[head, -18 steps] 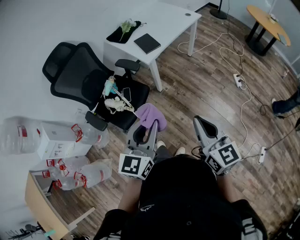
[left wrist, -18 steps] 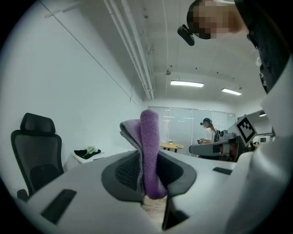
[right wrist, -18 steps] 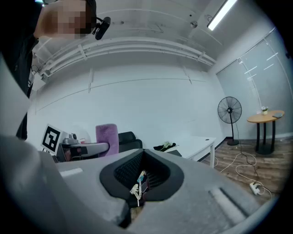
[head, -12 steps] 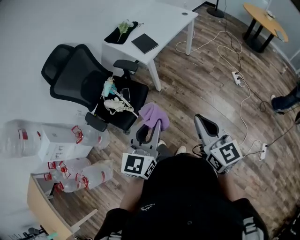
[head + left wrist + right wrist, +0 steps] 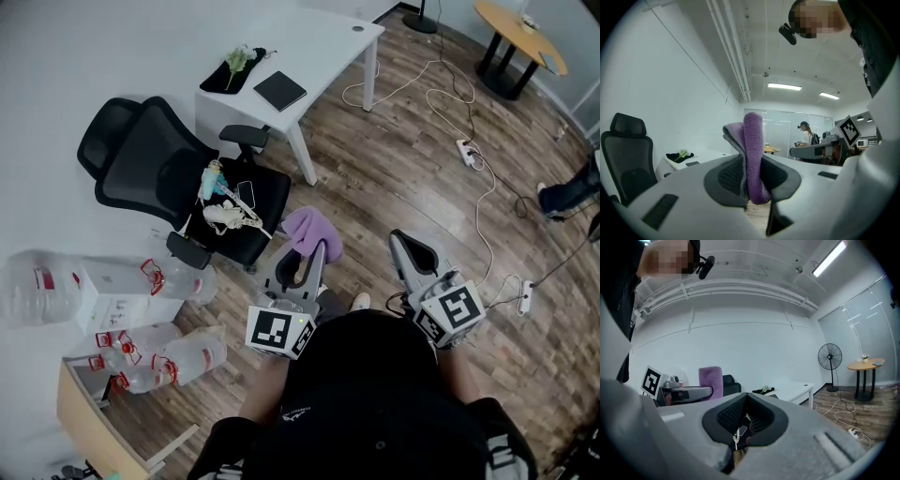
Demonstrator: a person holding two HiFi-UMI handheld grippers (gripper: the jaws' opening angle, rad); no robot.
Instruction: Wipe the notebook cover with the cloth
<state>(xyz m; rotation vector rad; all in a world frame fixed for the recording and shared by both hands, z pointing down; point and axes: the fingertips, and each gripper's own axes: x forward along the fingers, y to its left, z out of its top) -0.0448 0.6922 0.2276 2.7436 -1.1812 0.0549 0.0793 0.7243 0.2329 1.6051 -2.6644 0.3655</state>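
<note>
Between the left gripper's [image 5: 300, 255] fingers [image 5: 727, 176]: purple cloth [image 5: 753, 150], clamped tight. Right gripper [image 5: 746, 401] closed on nothing. Notebook [image 5: 280, 91] lies on white desk [image 5: 314, 42], well ahead of both fingertips. Judgement: cloth secured; approach and all wiping remain.

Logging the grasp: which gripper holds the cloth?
The left gripper, shut on the purple cloth. The right gripper is shut too, but has nothing between its jaws.
</note>
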